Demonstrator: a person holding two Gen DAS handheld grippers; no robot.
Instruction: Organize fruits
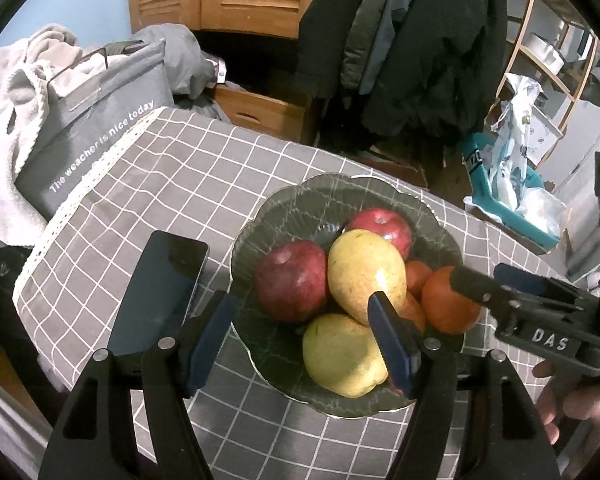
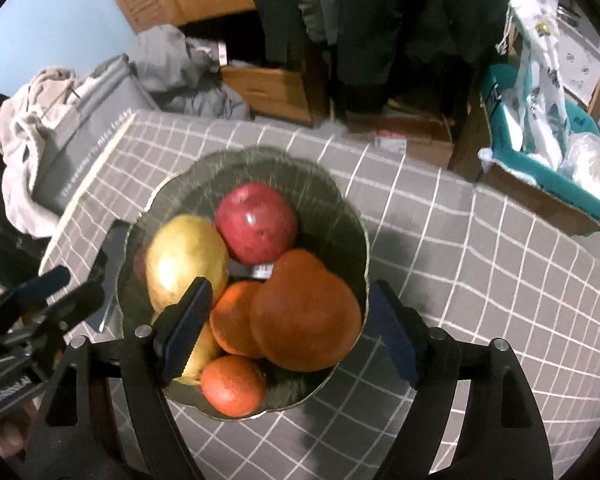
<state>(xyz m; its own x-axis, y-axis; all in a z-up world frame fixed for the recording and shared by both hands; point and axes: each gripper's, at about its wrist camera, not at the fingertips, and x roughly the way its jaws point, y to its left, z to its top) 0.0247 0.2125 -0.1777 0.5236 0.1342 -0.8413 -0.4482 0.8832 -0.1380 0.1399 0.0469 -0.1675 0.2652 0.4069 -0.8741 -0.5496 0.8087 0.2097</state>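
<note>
A dark glass bowl [image 1: 296, 200] [image 2: 340, 216] sits on the grey checked tablecloth. It holds two red apples [image 1: 290, 278] [image 2: 256, 228], two yellow pears [image 1: 364, 272] [image 2: 184, 260] and several oranges [image 1: 448, 300] [image 2: 306, 316]. My left gripper [image 1: 304, 334] is open over the bowl's near rim, empty, with the lower pear [image 1: 340, 356] between its fingers. My right gripper [image 2: 290, 334] is open above the biggest orange, which lies between its fingers. The right gripper also shows in the left wrist view [image 1: 496, 284] at the orange's side.
A black phone [image 1: 160, 292] lies left of the bowl. A grey bag [image 1: 92, 132] and towels stand beyond the table's left edge. A teal box [image 2: 540, 168] with plastic bags, wooden drawers [image 1: 260, 112] and hanging coats stand behind the table.
</note>
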